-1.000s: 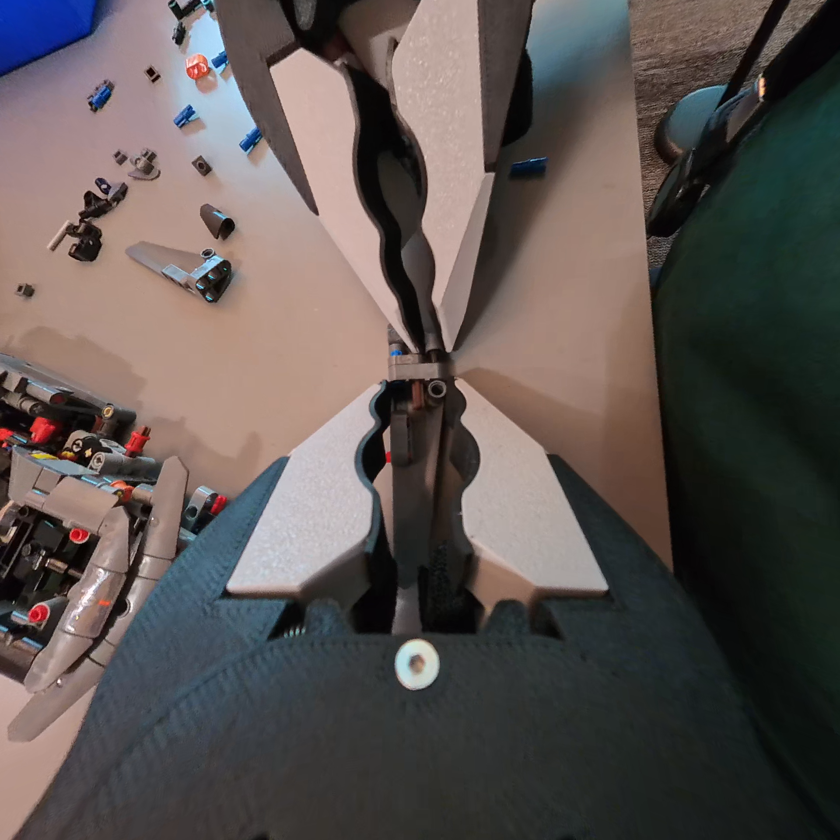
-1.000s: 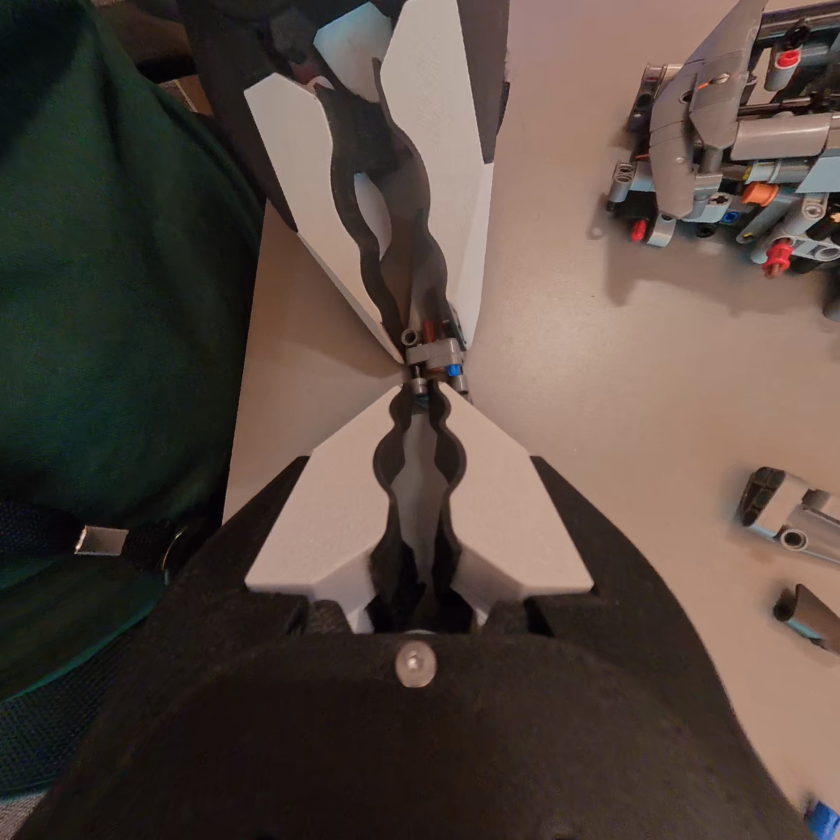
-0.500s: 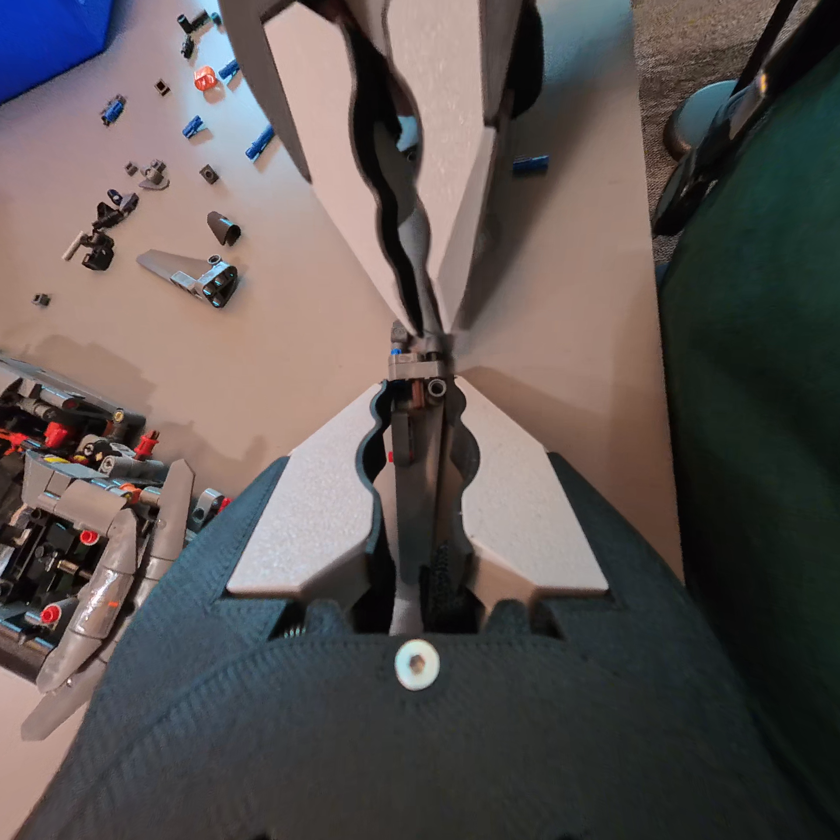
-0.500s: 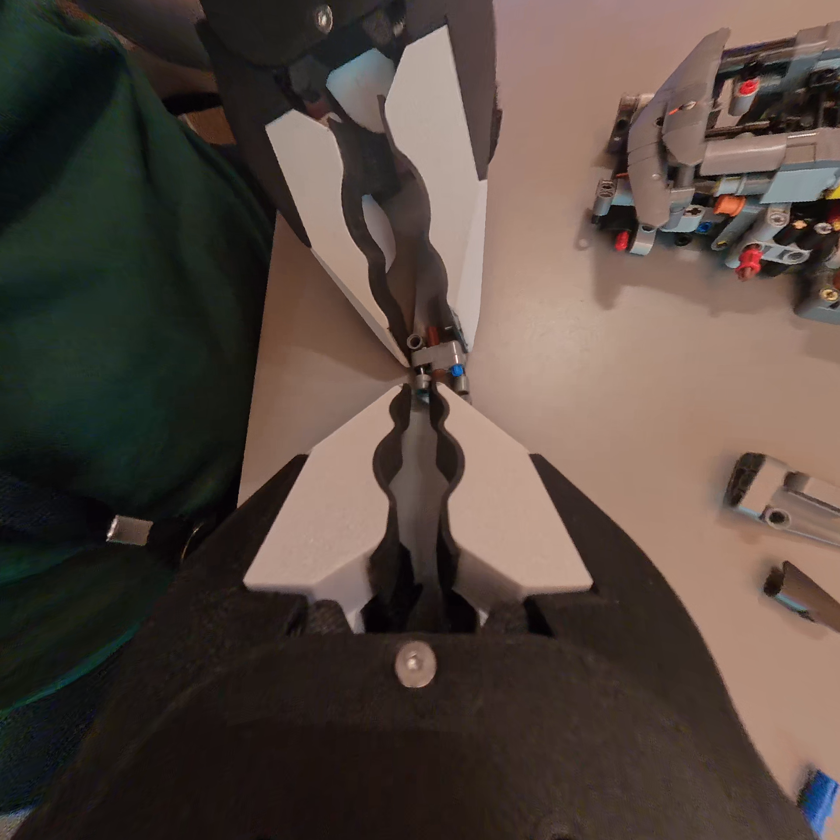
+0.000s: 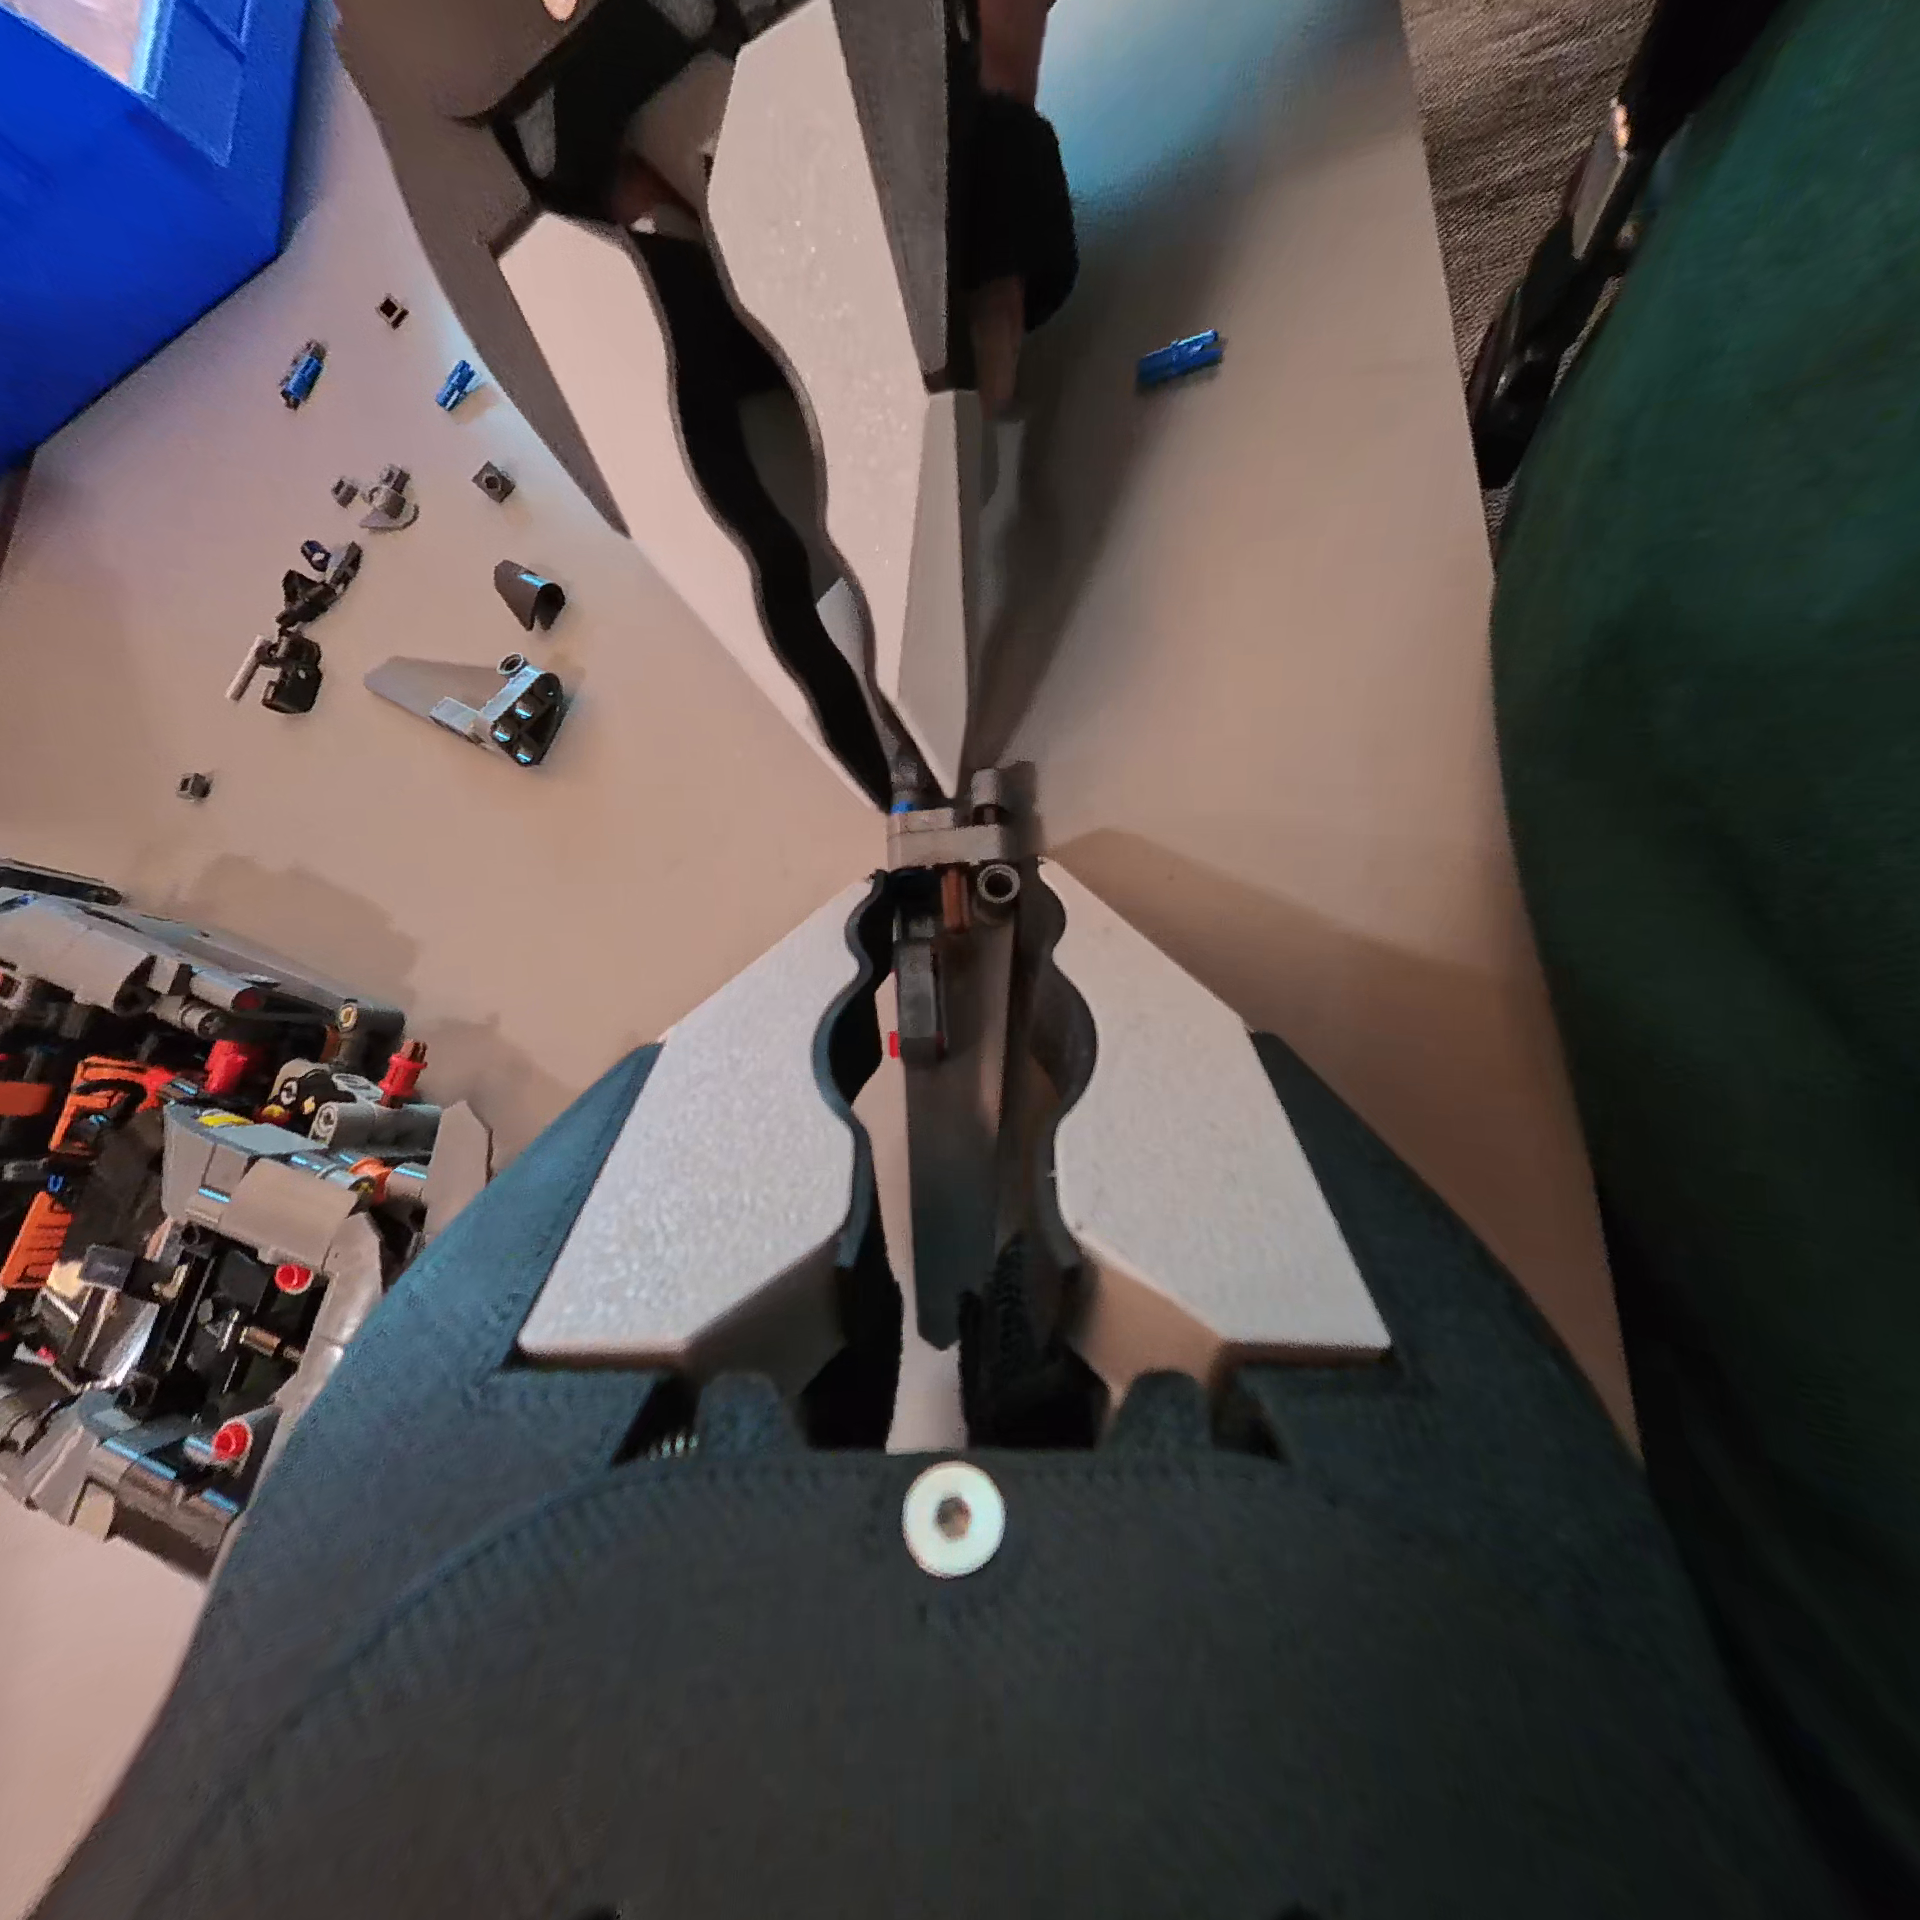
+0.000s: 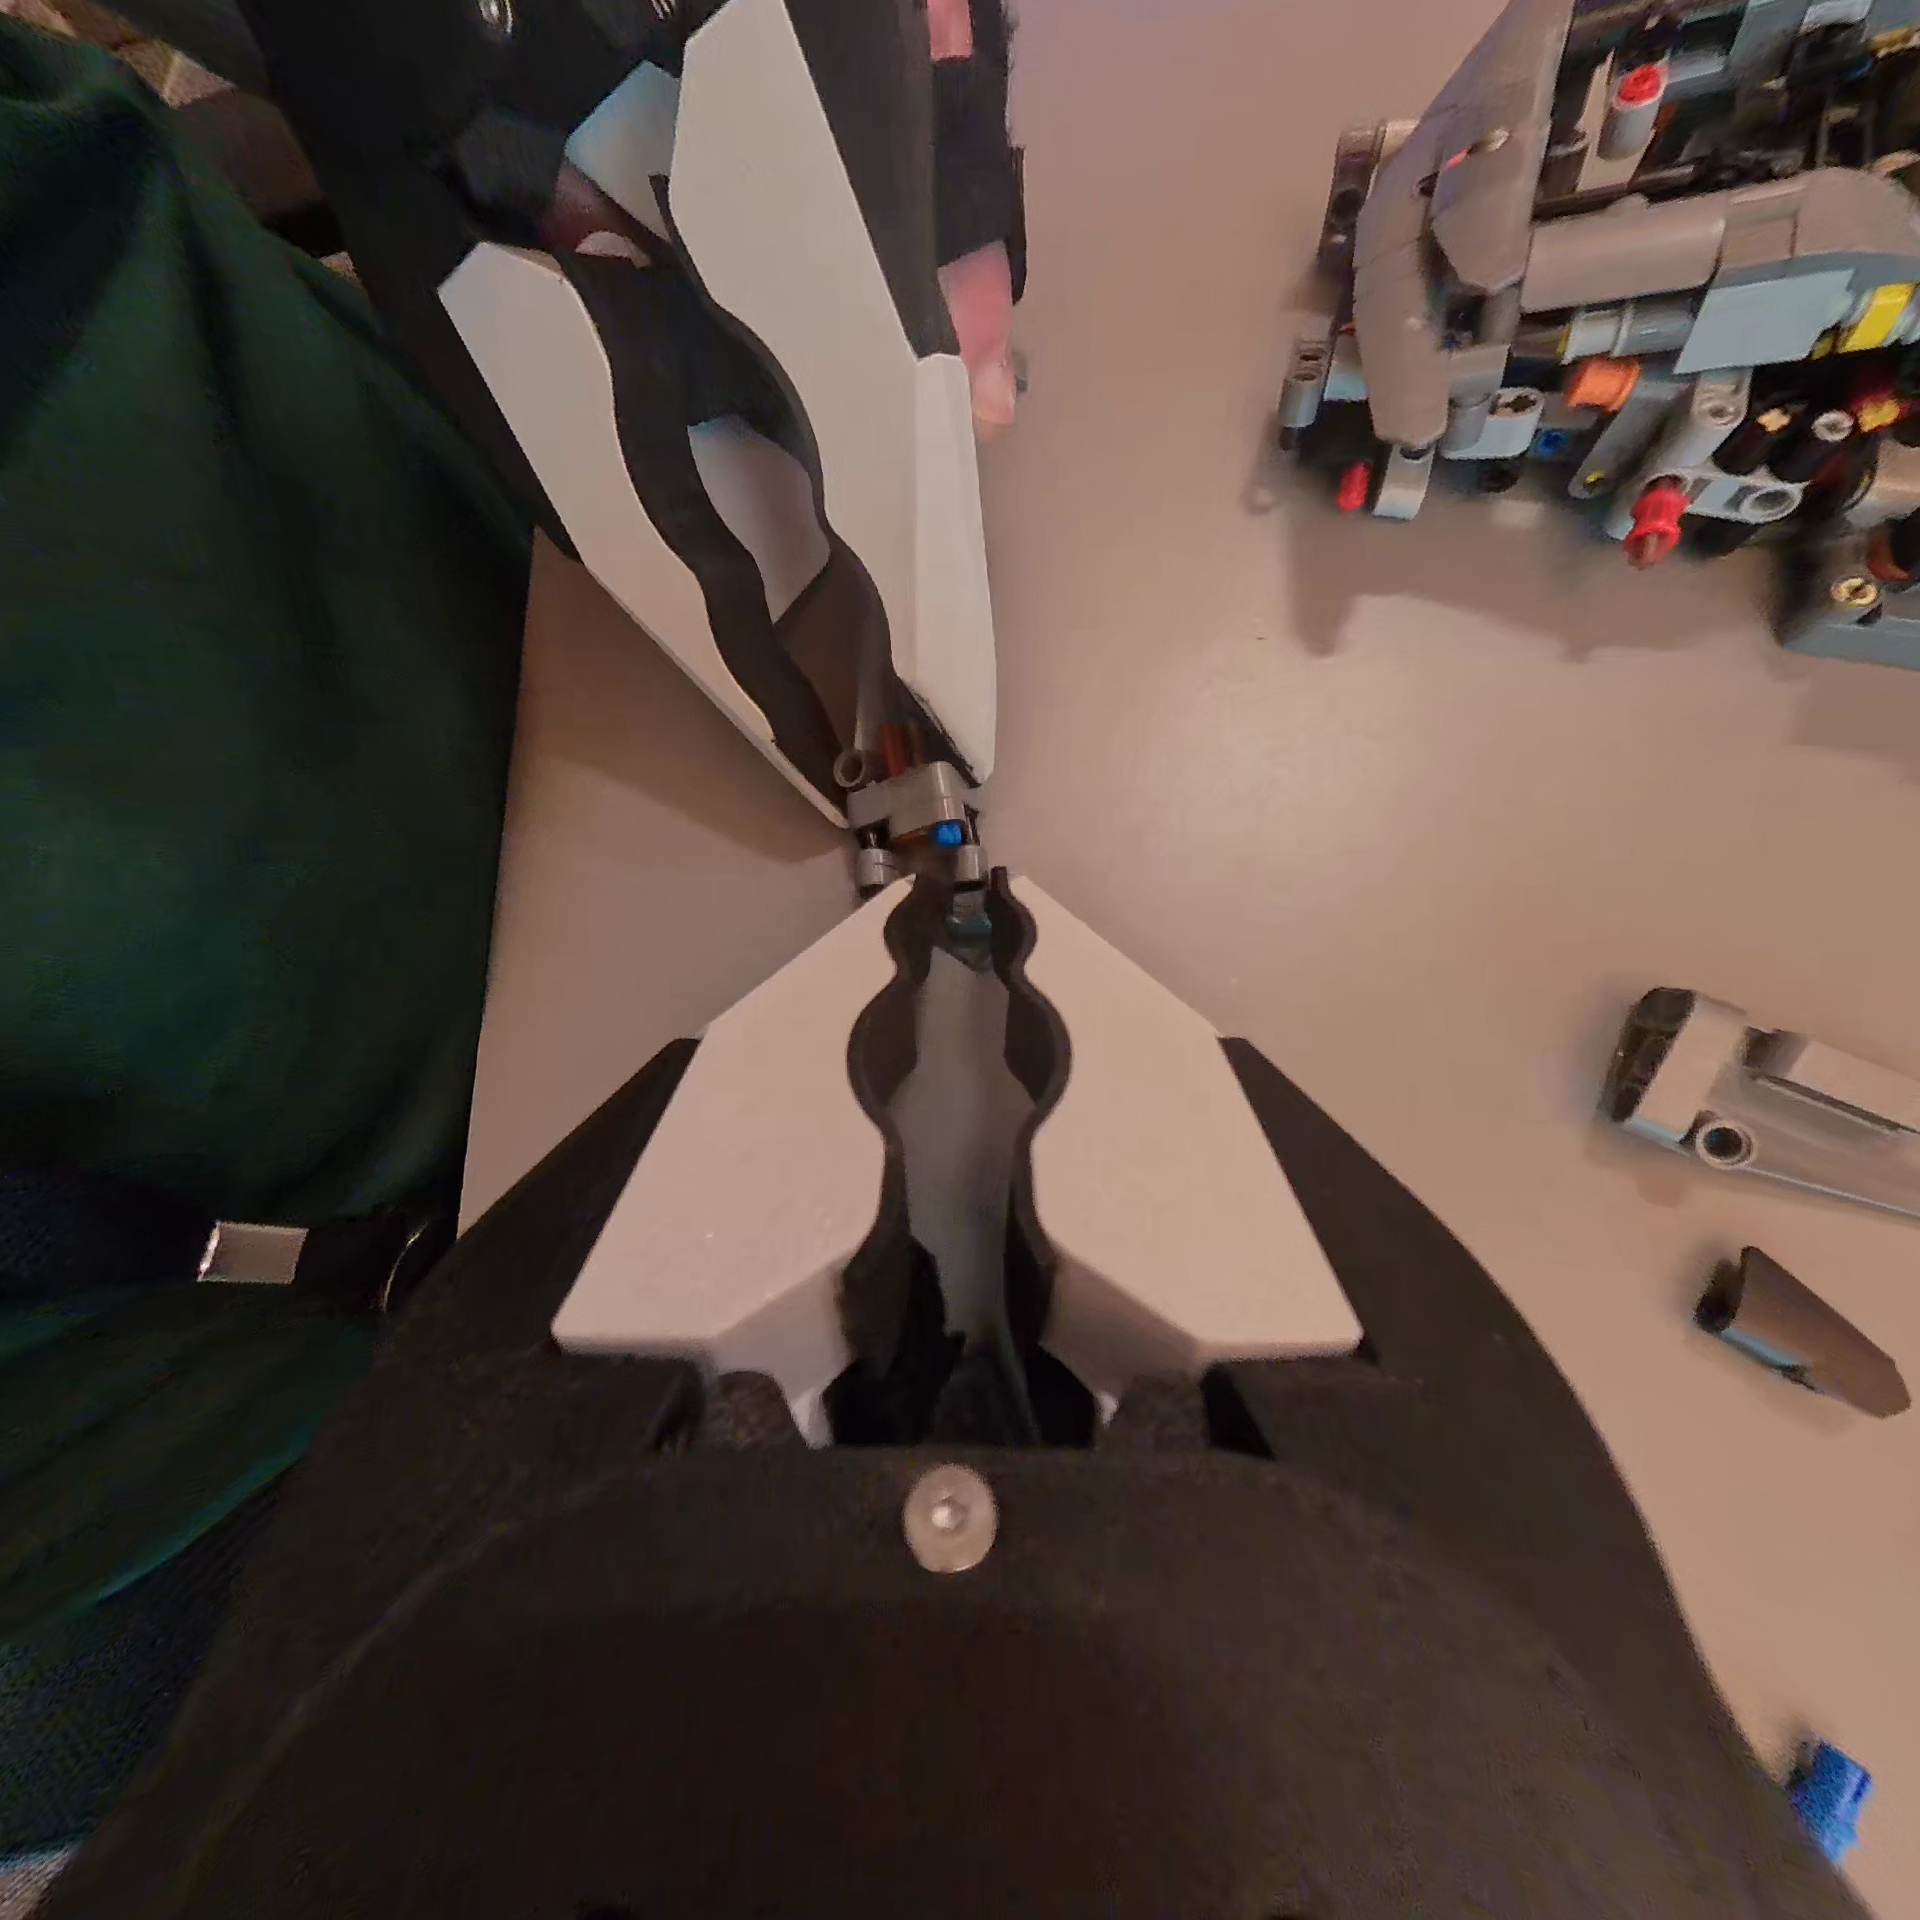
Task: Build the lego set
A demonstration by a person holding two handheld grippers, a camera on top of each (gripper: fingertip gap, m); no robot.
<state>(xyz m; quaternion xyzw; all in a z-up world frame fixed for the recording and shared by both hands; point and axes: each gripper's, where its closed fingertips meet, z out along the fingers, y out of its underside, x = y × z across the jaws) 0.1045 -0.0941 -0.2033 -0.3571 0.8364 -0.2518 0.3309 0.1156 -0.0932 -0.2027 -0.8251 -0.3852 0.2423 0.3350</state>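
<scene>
My left gripper point(image 5: 956, 883) is shut on a small grey Lego sub-assembly point(image 5: 951, 842), and a long grey beam of it runs back between the fingers. My right gripper point(image 6: 956, 894) meets it tip to tip above the table and is shut on a small dark pin point(image 6: 966, 923) at the sub-assembly's end point(image 6: 914, 805). In the left wrist view the right gripper point(image 5: 925, 779) comes down from the top. In the right wrist view the left gripper point(image 6: 904, 790) does the same. The big grey, black and orange model point(image 5: 208, 1195) point(image 6: 1610, 312) lies beside them.
A grey panel with a black connector point(image 5: 468, 701) point(image 6: 1766, 1101), a dark curved piece point(image 5: 530, 592) point(image 6: 1787, 1330), blue pins point(image 5: 1174, 358) point(image 6: 1829, 1777) and small parts lie loose. A blue bin point(image 5: 104, 208) stands far left. A person in green point(image 5: 1714, 935) stands at the table edge. Both grippers' tips are close together, under 4 cm apart. About 12 centimetres separates my right fingertips from the dark curved piece point(image 6: 1787, 1330). Seen from the left wrist view point(image 5: 522, 584) as well.
Both grippers have stayed tip to tip on the sub-assembly. The pair has moved nearer the table and the model, and the right gripper has tilted.
</scene>
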